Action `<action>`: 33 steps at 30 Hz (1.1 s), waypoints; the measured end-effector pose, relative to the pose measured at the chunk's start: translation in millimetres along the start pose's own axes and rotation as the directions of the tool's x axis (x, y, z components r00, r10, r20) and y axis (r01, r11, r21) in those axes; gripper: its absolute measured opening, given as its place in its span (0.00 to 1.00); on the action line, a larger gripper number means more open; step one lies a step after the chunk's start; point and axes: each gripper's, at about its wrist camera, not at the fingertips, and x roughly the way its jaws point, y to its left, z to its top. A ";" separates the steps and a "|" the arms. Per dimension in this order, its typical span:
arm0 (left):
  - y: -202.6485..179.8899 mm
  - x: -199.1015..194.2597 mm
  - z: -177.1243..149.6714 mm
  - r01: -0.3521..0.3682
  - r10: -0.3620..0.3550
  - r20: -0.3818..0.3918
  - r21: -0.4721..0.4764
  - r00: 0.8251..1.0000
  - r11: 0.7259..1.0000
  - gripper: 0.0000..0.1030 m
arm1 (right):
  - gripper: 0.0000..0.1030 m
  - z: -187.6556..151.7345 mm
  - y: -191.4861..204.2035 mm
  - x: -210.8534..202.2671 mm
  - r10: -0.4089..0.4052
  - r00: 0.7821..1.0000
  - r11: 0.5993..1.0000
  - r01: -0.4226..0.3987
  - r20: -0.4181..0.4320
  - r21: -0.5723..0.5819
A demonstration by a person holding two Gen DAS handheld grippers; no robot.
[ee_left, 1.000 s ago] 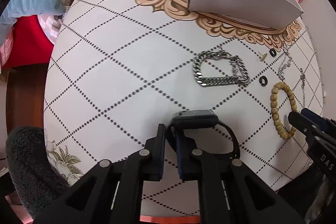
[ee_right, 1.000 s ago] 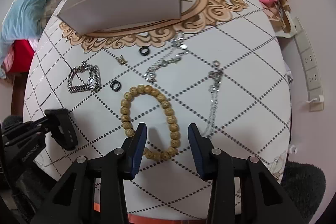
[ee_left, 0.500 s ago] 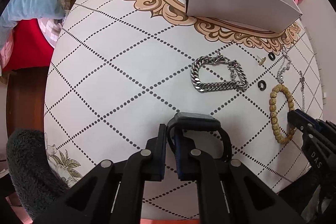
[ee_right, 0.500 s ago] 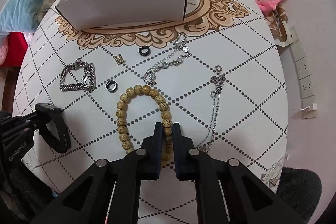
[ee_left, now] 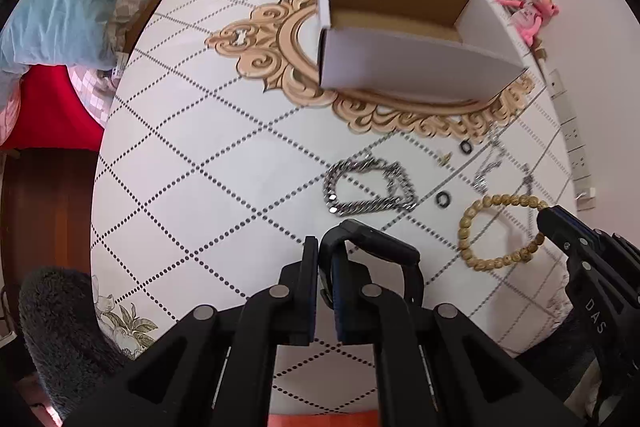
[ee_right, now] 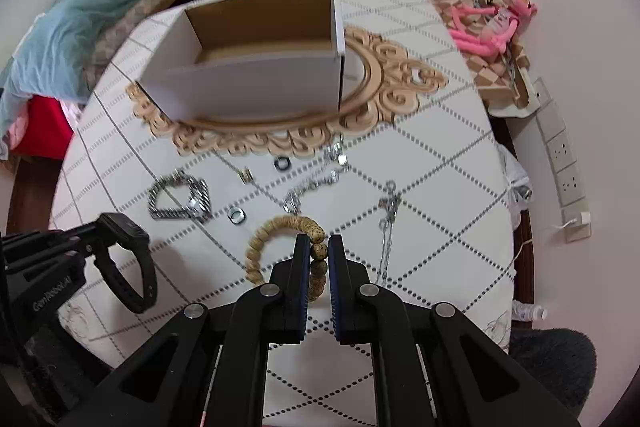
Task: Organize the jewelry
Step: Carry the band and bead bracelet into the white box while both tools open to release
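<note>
Step in hand: carry to cardboard box (ee_right: 256,83). Black watch (ee_left: 376,255) clamped in left gripper (ee_left: 326,267); bead bracelet (ee_right: 280,239) clamped in right gripper (ee_right: 319,251), above table (ee_right: 432,187). Next, judged: release required over box opening.

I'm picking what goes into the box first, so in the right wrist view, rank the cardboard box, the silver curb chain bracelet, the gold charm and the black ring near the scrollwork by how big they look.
1. cardboard box
2. silver curb chain bracelet
3. black ring and gold charm: both tiny and look much alike, so I won't rank them.
</note>
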 end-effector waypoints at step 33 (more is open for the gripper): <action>-52.8 4.2 219.5 0.125 -0.126 0.020 0.032 0.992 0.992 0.09 | 0.09 215.8 13.2 12.8 0.211 0.977 0.977 -0.211 0.020 -0.008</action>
